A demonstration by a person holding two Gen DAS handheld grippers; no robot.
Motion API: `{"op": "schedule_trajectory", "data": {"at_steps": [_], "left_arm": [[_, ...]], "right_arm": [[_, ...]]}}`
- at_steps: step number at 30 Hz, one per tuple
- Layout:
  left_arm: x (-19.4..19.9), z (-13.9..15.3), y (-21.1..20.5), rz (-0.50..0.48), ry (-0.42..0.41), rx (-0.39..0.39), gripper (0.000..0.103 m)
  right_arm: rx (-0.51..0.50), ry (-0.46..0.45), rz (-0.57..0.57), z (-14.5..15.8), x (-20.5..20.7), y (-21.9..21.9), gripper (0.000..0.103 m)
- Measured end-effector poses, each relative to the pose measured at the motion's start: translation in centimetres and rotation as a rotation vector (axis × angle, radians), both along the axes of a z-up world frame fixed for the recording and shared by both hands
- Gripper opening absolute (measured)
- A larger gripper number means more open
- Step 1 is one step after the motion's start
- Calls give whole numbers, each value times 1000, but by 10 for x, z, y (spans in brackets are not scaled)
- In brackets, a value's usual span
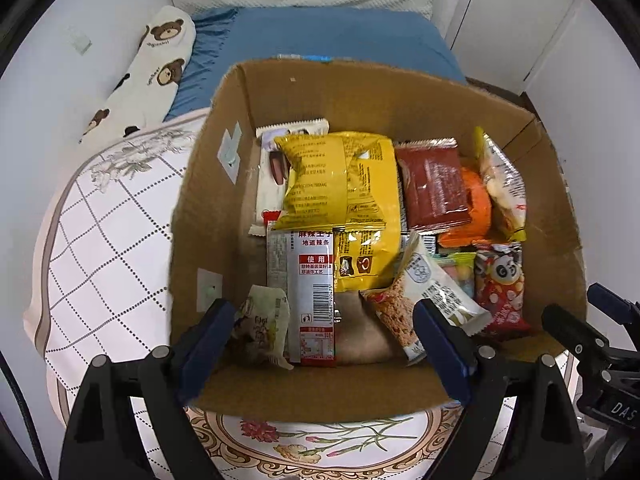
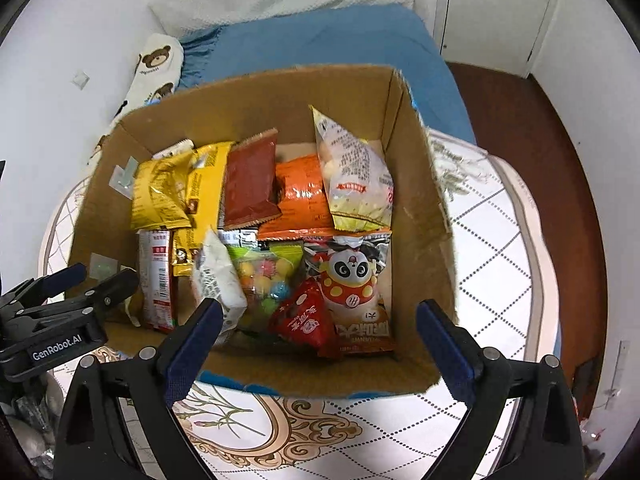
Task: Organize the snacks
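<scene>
Left wrist view: the cardboard box (image 1: pixel 360 92) stands on a round table (image 1: pixel 104 240) with a patterned cloth, and the snacks lie inside it. The left gripper (image 1: pixel 324 340) hangs over the box's near edge with its jaws spread wide and nothing between the pads. Just beyond its left finger a small pale green packet (image 1: pixel 264 320) lies in the box's near left corner, beside a white and red packet with a barcode (image 1: pixel 312 292). A big yellow bag (image 1: pixel 336 180) sits toward the box's far wall, a dark red packet (image 1: pixel 434 184) to its right. This view alone shows the pale green packet clearly, and bare box floor at the near middle. The right gripper's arm shows at the box's right edge.

Right wrist view: the right gripper (image 2: pixel 320 344) is over the box's (image 2: pixel 420 216) near right part, jaws wide apart and empty. Below it lie a panda bag (image 2: pixel 352 280), a small red packet (image 2: pixel 304 316) on top of it, and a clear bag of coloured sweets (image 2: pixel 264 272) to the left. An orange bag (image 2: pixel 300 192) and a white and yellow bag (image 2: pixel 356 176), leaning up, fill the box's far right. The left gripper (image 2: pixel 80 280) shows at the box's left edge.
</scene>
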State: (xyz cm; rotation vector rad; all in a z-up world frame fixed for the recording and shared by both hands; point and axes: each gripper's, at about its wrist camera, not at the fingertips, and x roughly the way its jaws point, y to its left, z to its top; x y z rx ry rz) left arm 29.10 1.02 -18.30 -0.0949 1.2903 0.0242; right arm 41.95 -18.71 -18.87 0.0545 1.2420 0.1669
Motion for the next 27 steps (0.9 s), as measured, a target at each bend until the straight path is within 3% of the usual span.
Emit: {"op": "schedule_trajectory", "data": {"at_steps": [15,27], "left_arm": [[-99,104,1,-5,-243,10,92],[-183,163,13,69,-361,12,92]], "right_arm": [[36,-237,5,105,-102,-13,101],[30,-375,34,171,-197,-12,103]]}}
